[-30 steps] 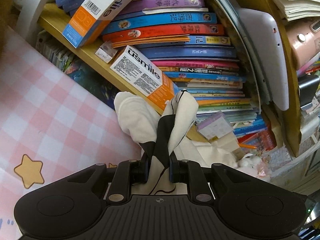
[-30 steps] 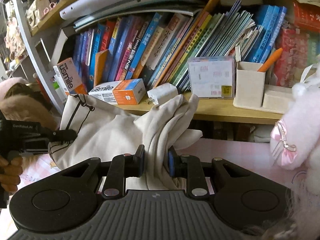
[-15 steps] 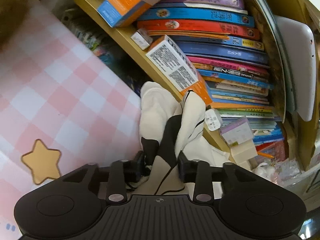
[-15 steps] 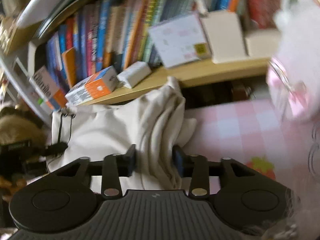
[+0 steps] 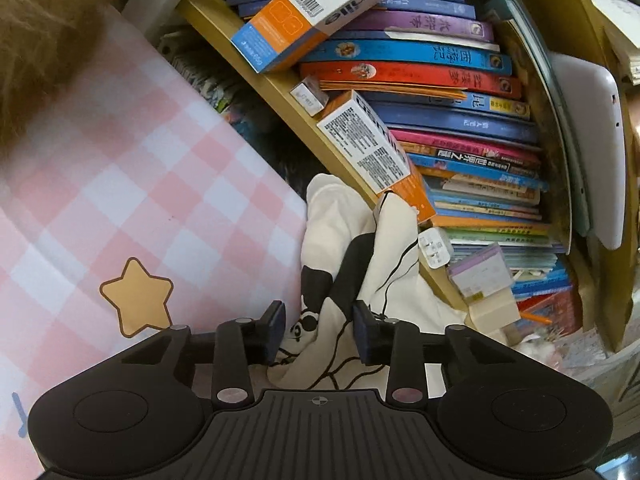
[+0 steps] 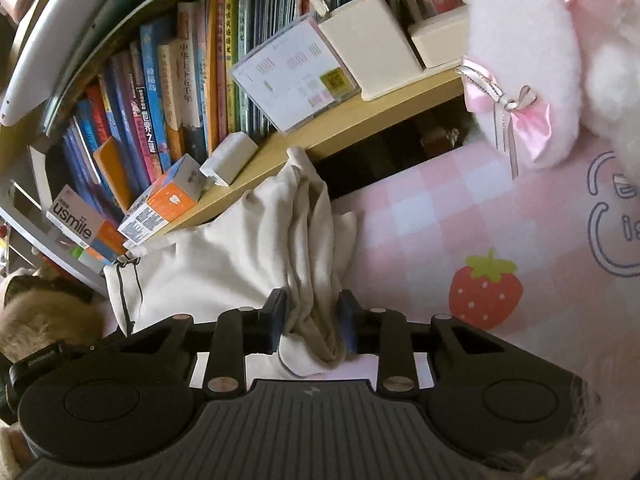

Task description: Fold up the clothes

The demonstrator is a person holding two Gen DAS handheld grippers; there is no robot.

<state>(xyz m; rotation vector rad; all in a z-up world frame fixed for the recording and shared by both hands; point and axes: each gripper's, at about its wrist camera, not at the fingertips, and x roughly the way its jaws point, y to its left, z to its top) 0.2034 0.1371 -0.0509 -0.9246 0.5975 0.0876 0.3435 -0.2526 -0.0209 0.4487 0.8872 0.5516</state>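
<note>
A cream garment [image 6: 224, 264] with black print and a black drawstring lies bunched on the pink checked cover, against the bookshelf. In the left wrist view the garment [image 5: 340, 232] runs between the fingers of my left gripper [image 5: 320, 330]; the jaws stand wide apart with gaps to the cloth. My right gripper [image 6: 314, 320] has its jaws partly apart, with a thick fold of the garment between them and both pads touching the cloth. The left gripper's tip also shows in the right wrist view [image 6: 36, 356] at the far left.
A wooden bookshelf [image 6: 340, 128] packed with books [image 5: 440, 80] and orange-white boxes [image 5: 376, 156] stands just behind the garment. A pink plush toy [image 6: 540, 60] sits at the right. The pink checked cover [image 5: 120, 184] spreads to the left, with a furry brown thing [image 5: 36, 52] beyond.
Both grippers' jaws have widened around the cloth. Both have tilted down toward the cover, and the garment has sunk lower against the shelf.
</note>
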